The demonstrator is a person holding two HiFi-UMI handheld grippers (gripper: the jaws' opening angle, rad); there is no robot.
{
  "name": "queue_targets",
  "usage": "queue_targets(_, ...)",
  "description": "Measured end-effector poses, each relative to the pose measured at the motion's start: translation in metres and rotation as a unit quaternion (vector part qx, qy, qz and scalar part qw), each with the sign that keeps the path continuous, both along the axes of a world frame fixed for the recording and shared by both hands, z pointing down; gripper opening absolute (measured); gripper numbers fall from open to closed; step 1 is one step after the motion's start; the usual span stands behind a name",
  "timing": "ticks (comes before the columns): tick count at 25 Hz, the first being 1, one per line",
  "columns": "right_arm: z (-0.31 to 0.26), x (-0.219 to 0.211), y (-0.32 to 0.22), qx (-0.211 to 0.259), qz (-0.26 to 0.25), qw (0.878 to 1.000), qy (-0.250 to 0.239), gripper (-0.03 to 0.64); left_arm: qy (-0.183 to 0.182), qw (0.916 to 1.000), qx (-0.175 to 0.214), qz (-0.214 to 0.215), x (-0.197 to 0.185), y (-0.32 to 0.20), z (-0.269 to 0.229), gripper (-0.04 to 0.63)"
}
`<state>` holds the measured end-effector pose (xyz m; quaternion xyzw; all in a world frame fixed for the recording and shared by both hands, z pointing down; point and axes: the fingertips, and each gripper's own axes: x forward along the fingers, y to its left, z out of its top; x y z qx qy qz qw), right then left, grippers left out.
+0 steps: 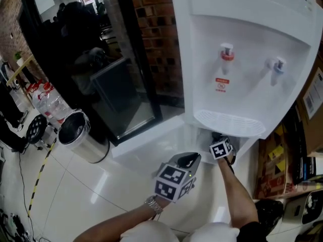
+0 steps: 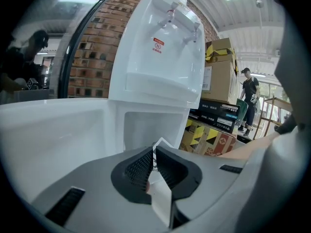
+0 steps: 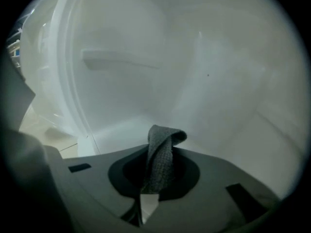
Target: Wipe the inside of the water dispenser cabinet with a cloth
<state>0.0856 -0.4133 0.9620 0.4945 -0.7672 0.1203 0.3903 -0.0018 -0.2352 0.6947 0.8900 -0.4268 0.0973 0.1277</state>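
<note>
The white water dispenser stands against a brick wall, with its lower cabinet open under the drip tray. The cabinet door is swung out to the left. My right gripper reaches into the cabinet. In the right gripper view the right gripper is shut on a folded grey cloth, close to the white inner wall. My left gripper hovers outside, in front of the opening. Its jaws are shut, pointing at the cabinet opening, and I see nothing gripped.
A steel waste bin and water bottles stand on the tiled floor at left, by a black-framed glass door. Cardboard boxes crowd the dispenser's right side. A person stands far off beyond stacked boxes.
</note>
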Motion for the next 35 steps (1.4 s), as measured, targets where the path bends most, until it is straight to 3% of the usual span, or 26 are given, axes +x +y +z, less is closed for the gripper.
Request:
queue_targets(2,0.004,-0.009,0.006,-0.005,-0.014,1.000,0.003,0.021,-0.001,1.0000,-0.002,0.003,0.001,0.001,0.002,0.023)
queue_targets(6,0.005,-0.064,0.025,-0.031,-0.093,0.994,-0.039,0.021,-0.001,1.0000,0.002,0.002,0.001,0.000,-0.001,0.023)
queue_targets(9,-0.004,-0.086,0.041,-0.032,-0.131,0.990,-0.044,0.021,0.003,1.0000,0.003,0.002,0.002,0.002,-0.003,0.023)
queue_targets(11,-0.017,-0.076,0.035,-0.011,-0.115,0.992,-0.043,0.020,0.008,1.0000,0.003,0.002,0.002,0.003,-0.005,0.023)
queue_targets(15,-0.040,-0.009,0.000,0.032,0.009,0.998,-0.054,0.021,0.020,0.9998,0.003,0.007,0.004,0.003,-0.008,0.023)
queue_targets(19,-0.011,0.028,0.006,-0.003,0.071,0.997,-0.028,0.021,0.019,0.9997,0.003,0.013,0.007,0.006,-0.008,0.023)
queue_targets(23,0.013,0.010,0.015,-0.032,0.043,0.998,-0.041,0.021,0.014,0.9998,0.004,0.014,0.008,0.005,-0.007,0.023)
queue_targets(29,-0.009,-0.059,0.041,-0.046,-0.060,0.994,-0.082,0.020,0.022,0.9997,0.004,0.007,0.006,0.004,-0.007,0.023)
queue_targets(32,-0.031,-0.055,0.033,-0.016,-0.051,0.995,-0.086,0.021,0.028,0.9996,0.003,0.009,0.008,0.005,-0.008,0.023)
queue_targets(35,-0.052,-0.015,0.011,0.025,0.008,0.997,-0.077,0.021,0.030,0.9995,0.005,0.007,0.006,0.004,-0.012,0.023)
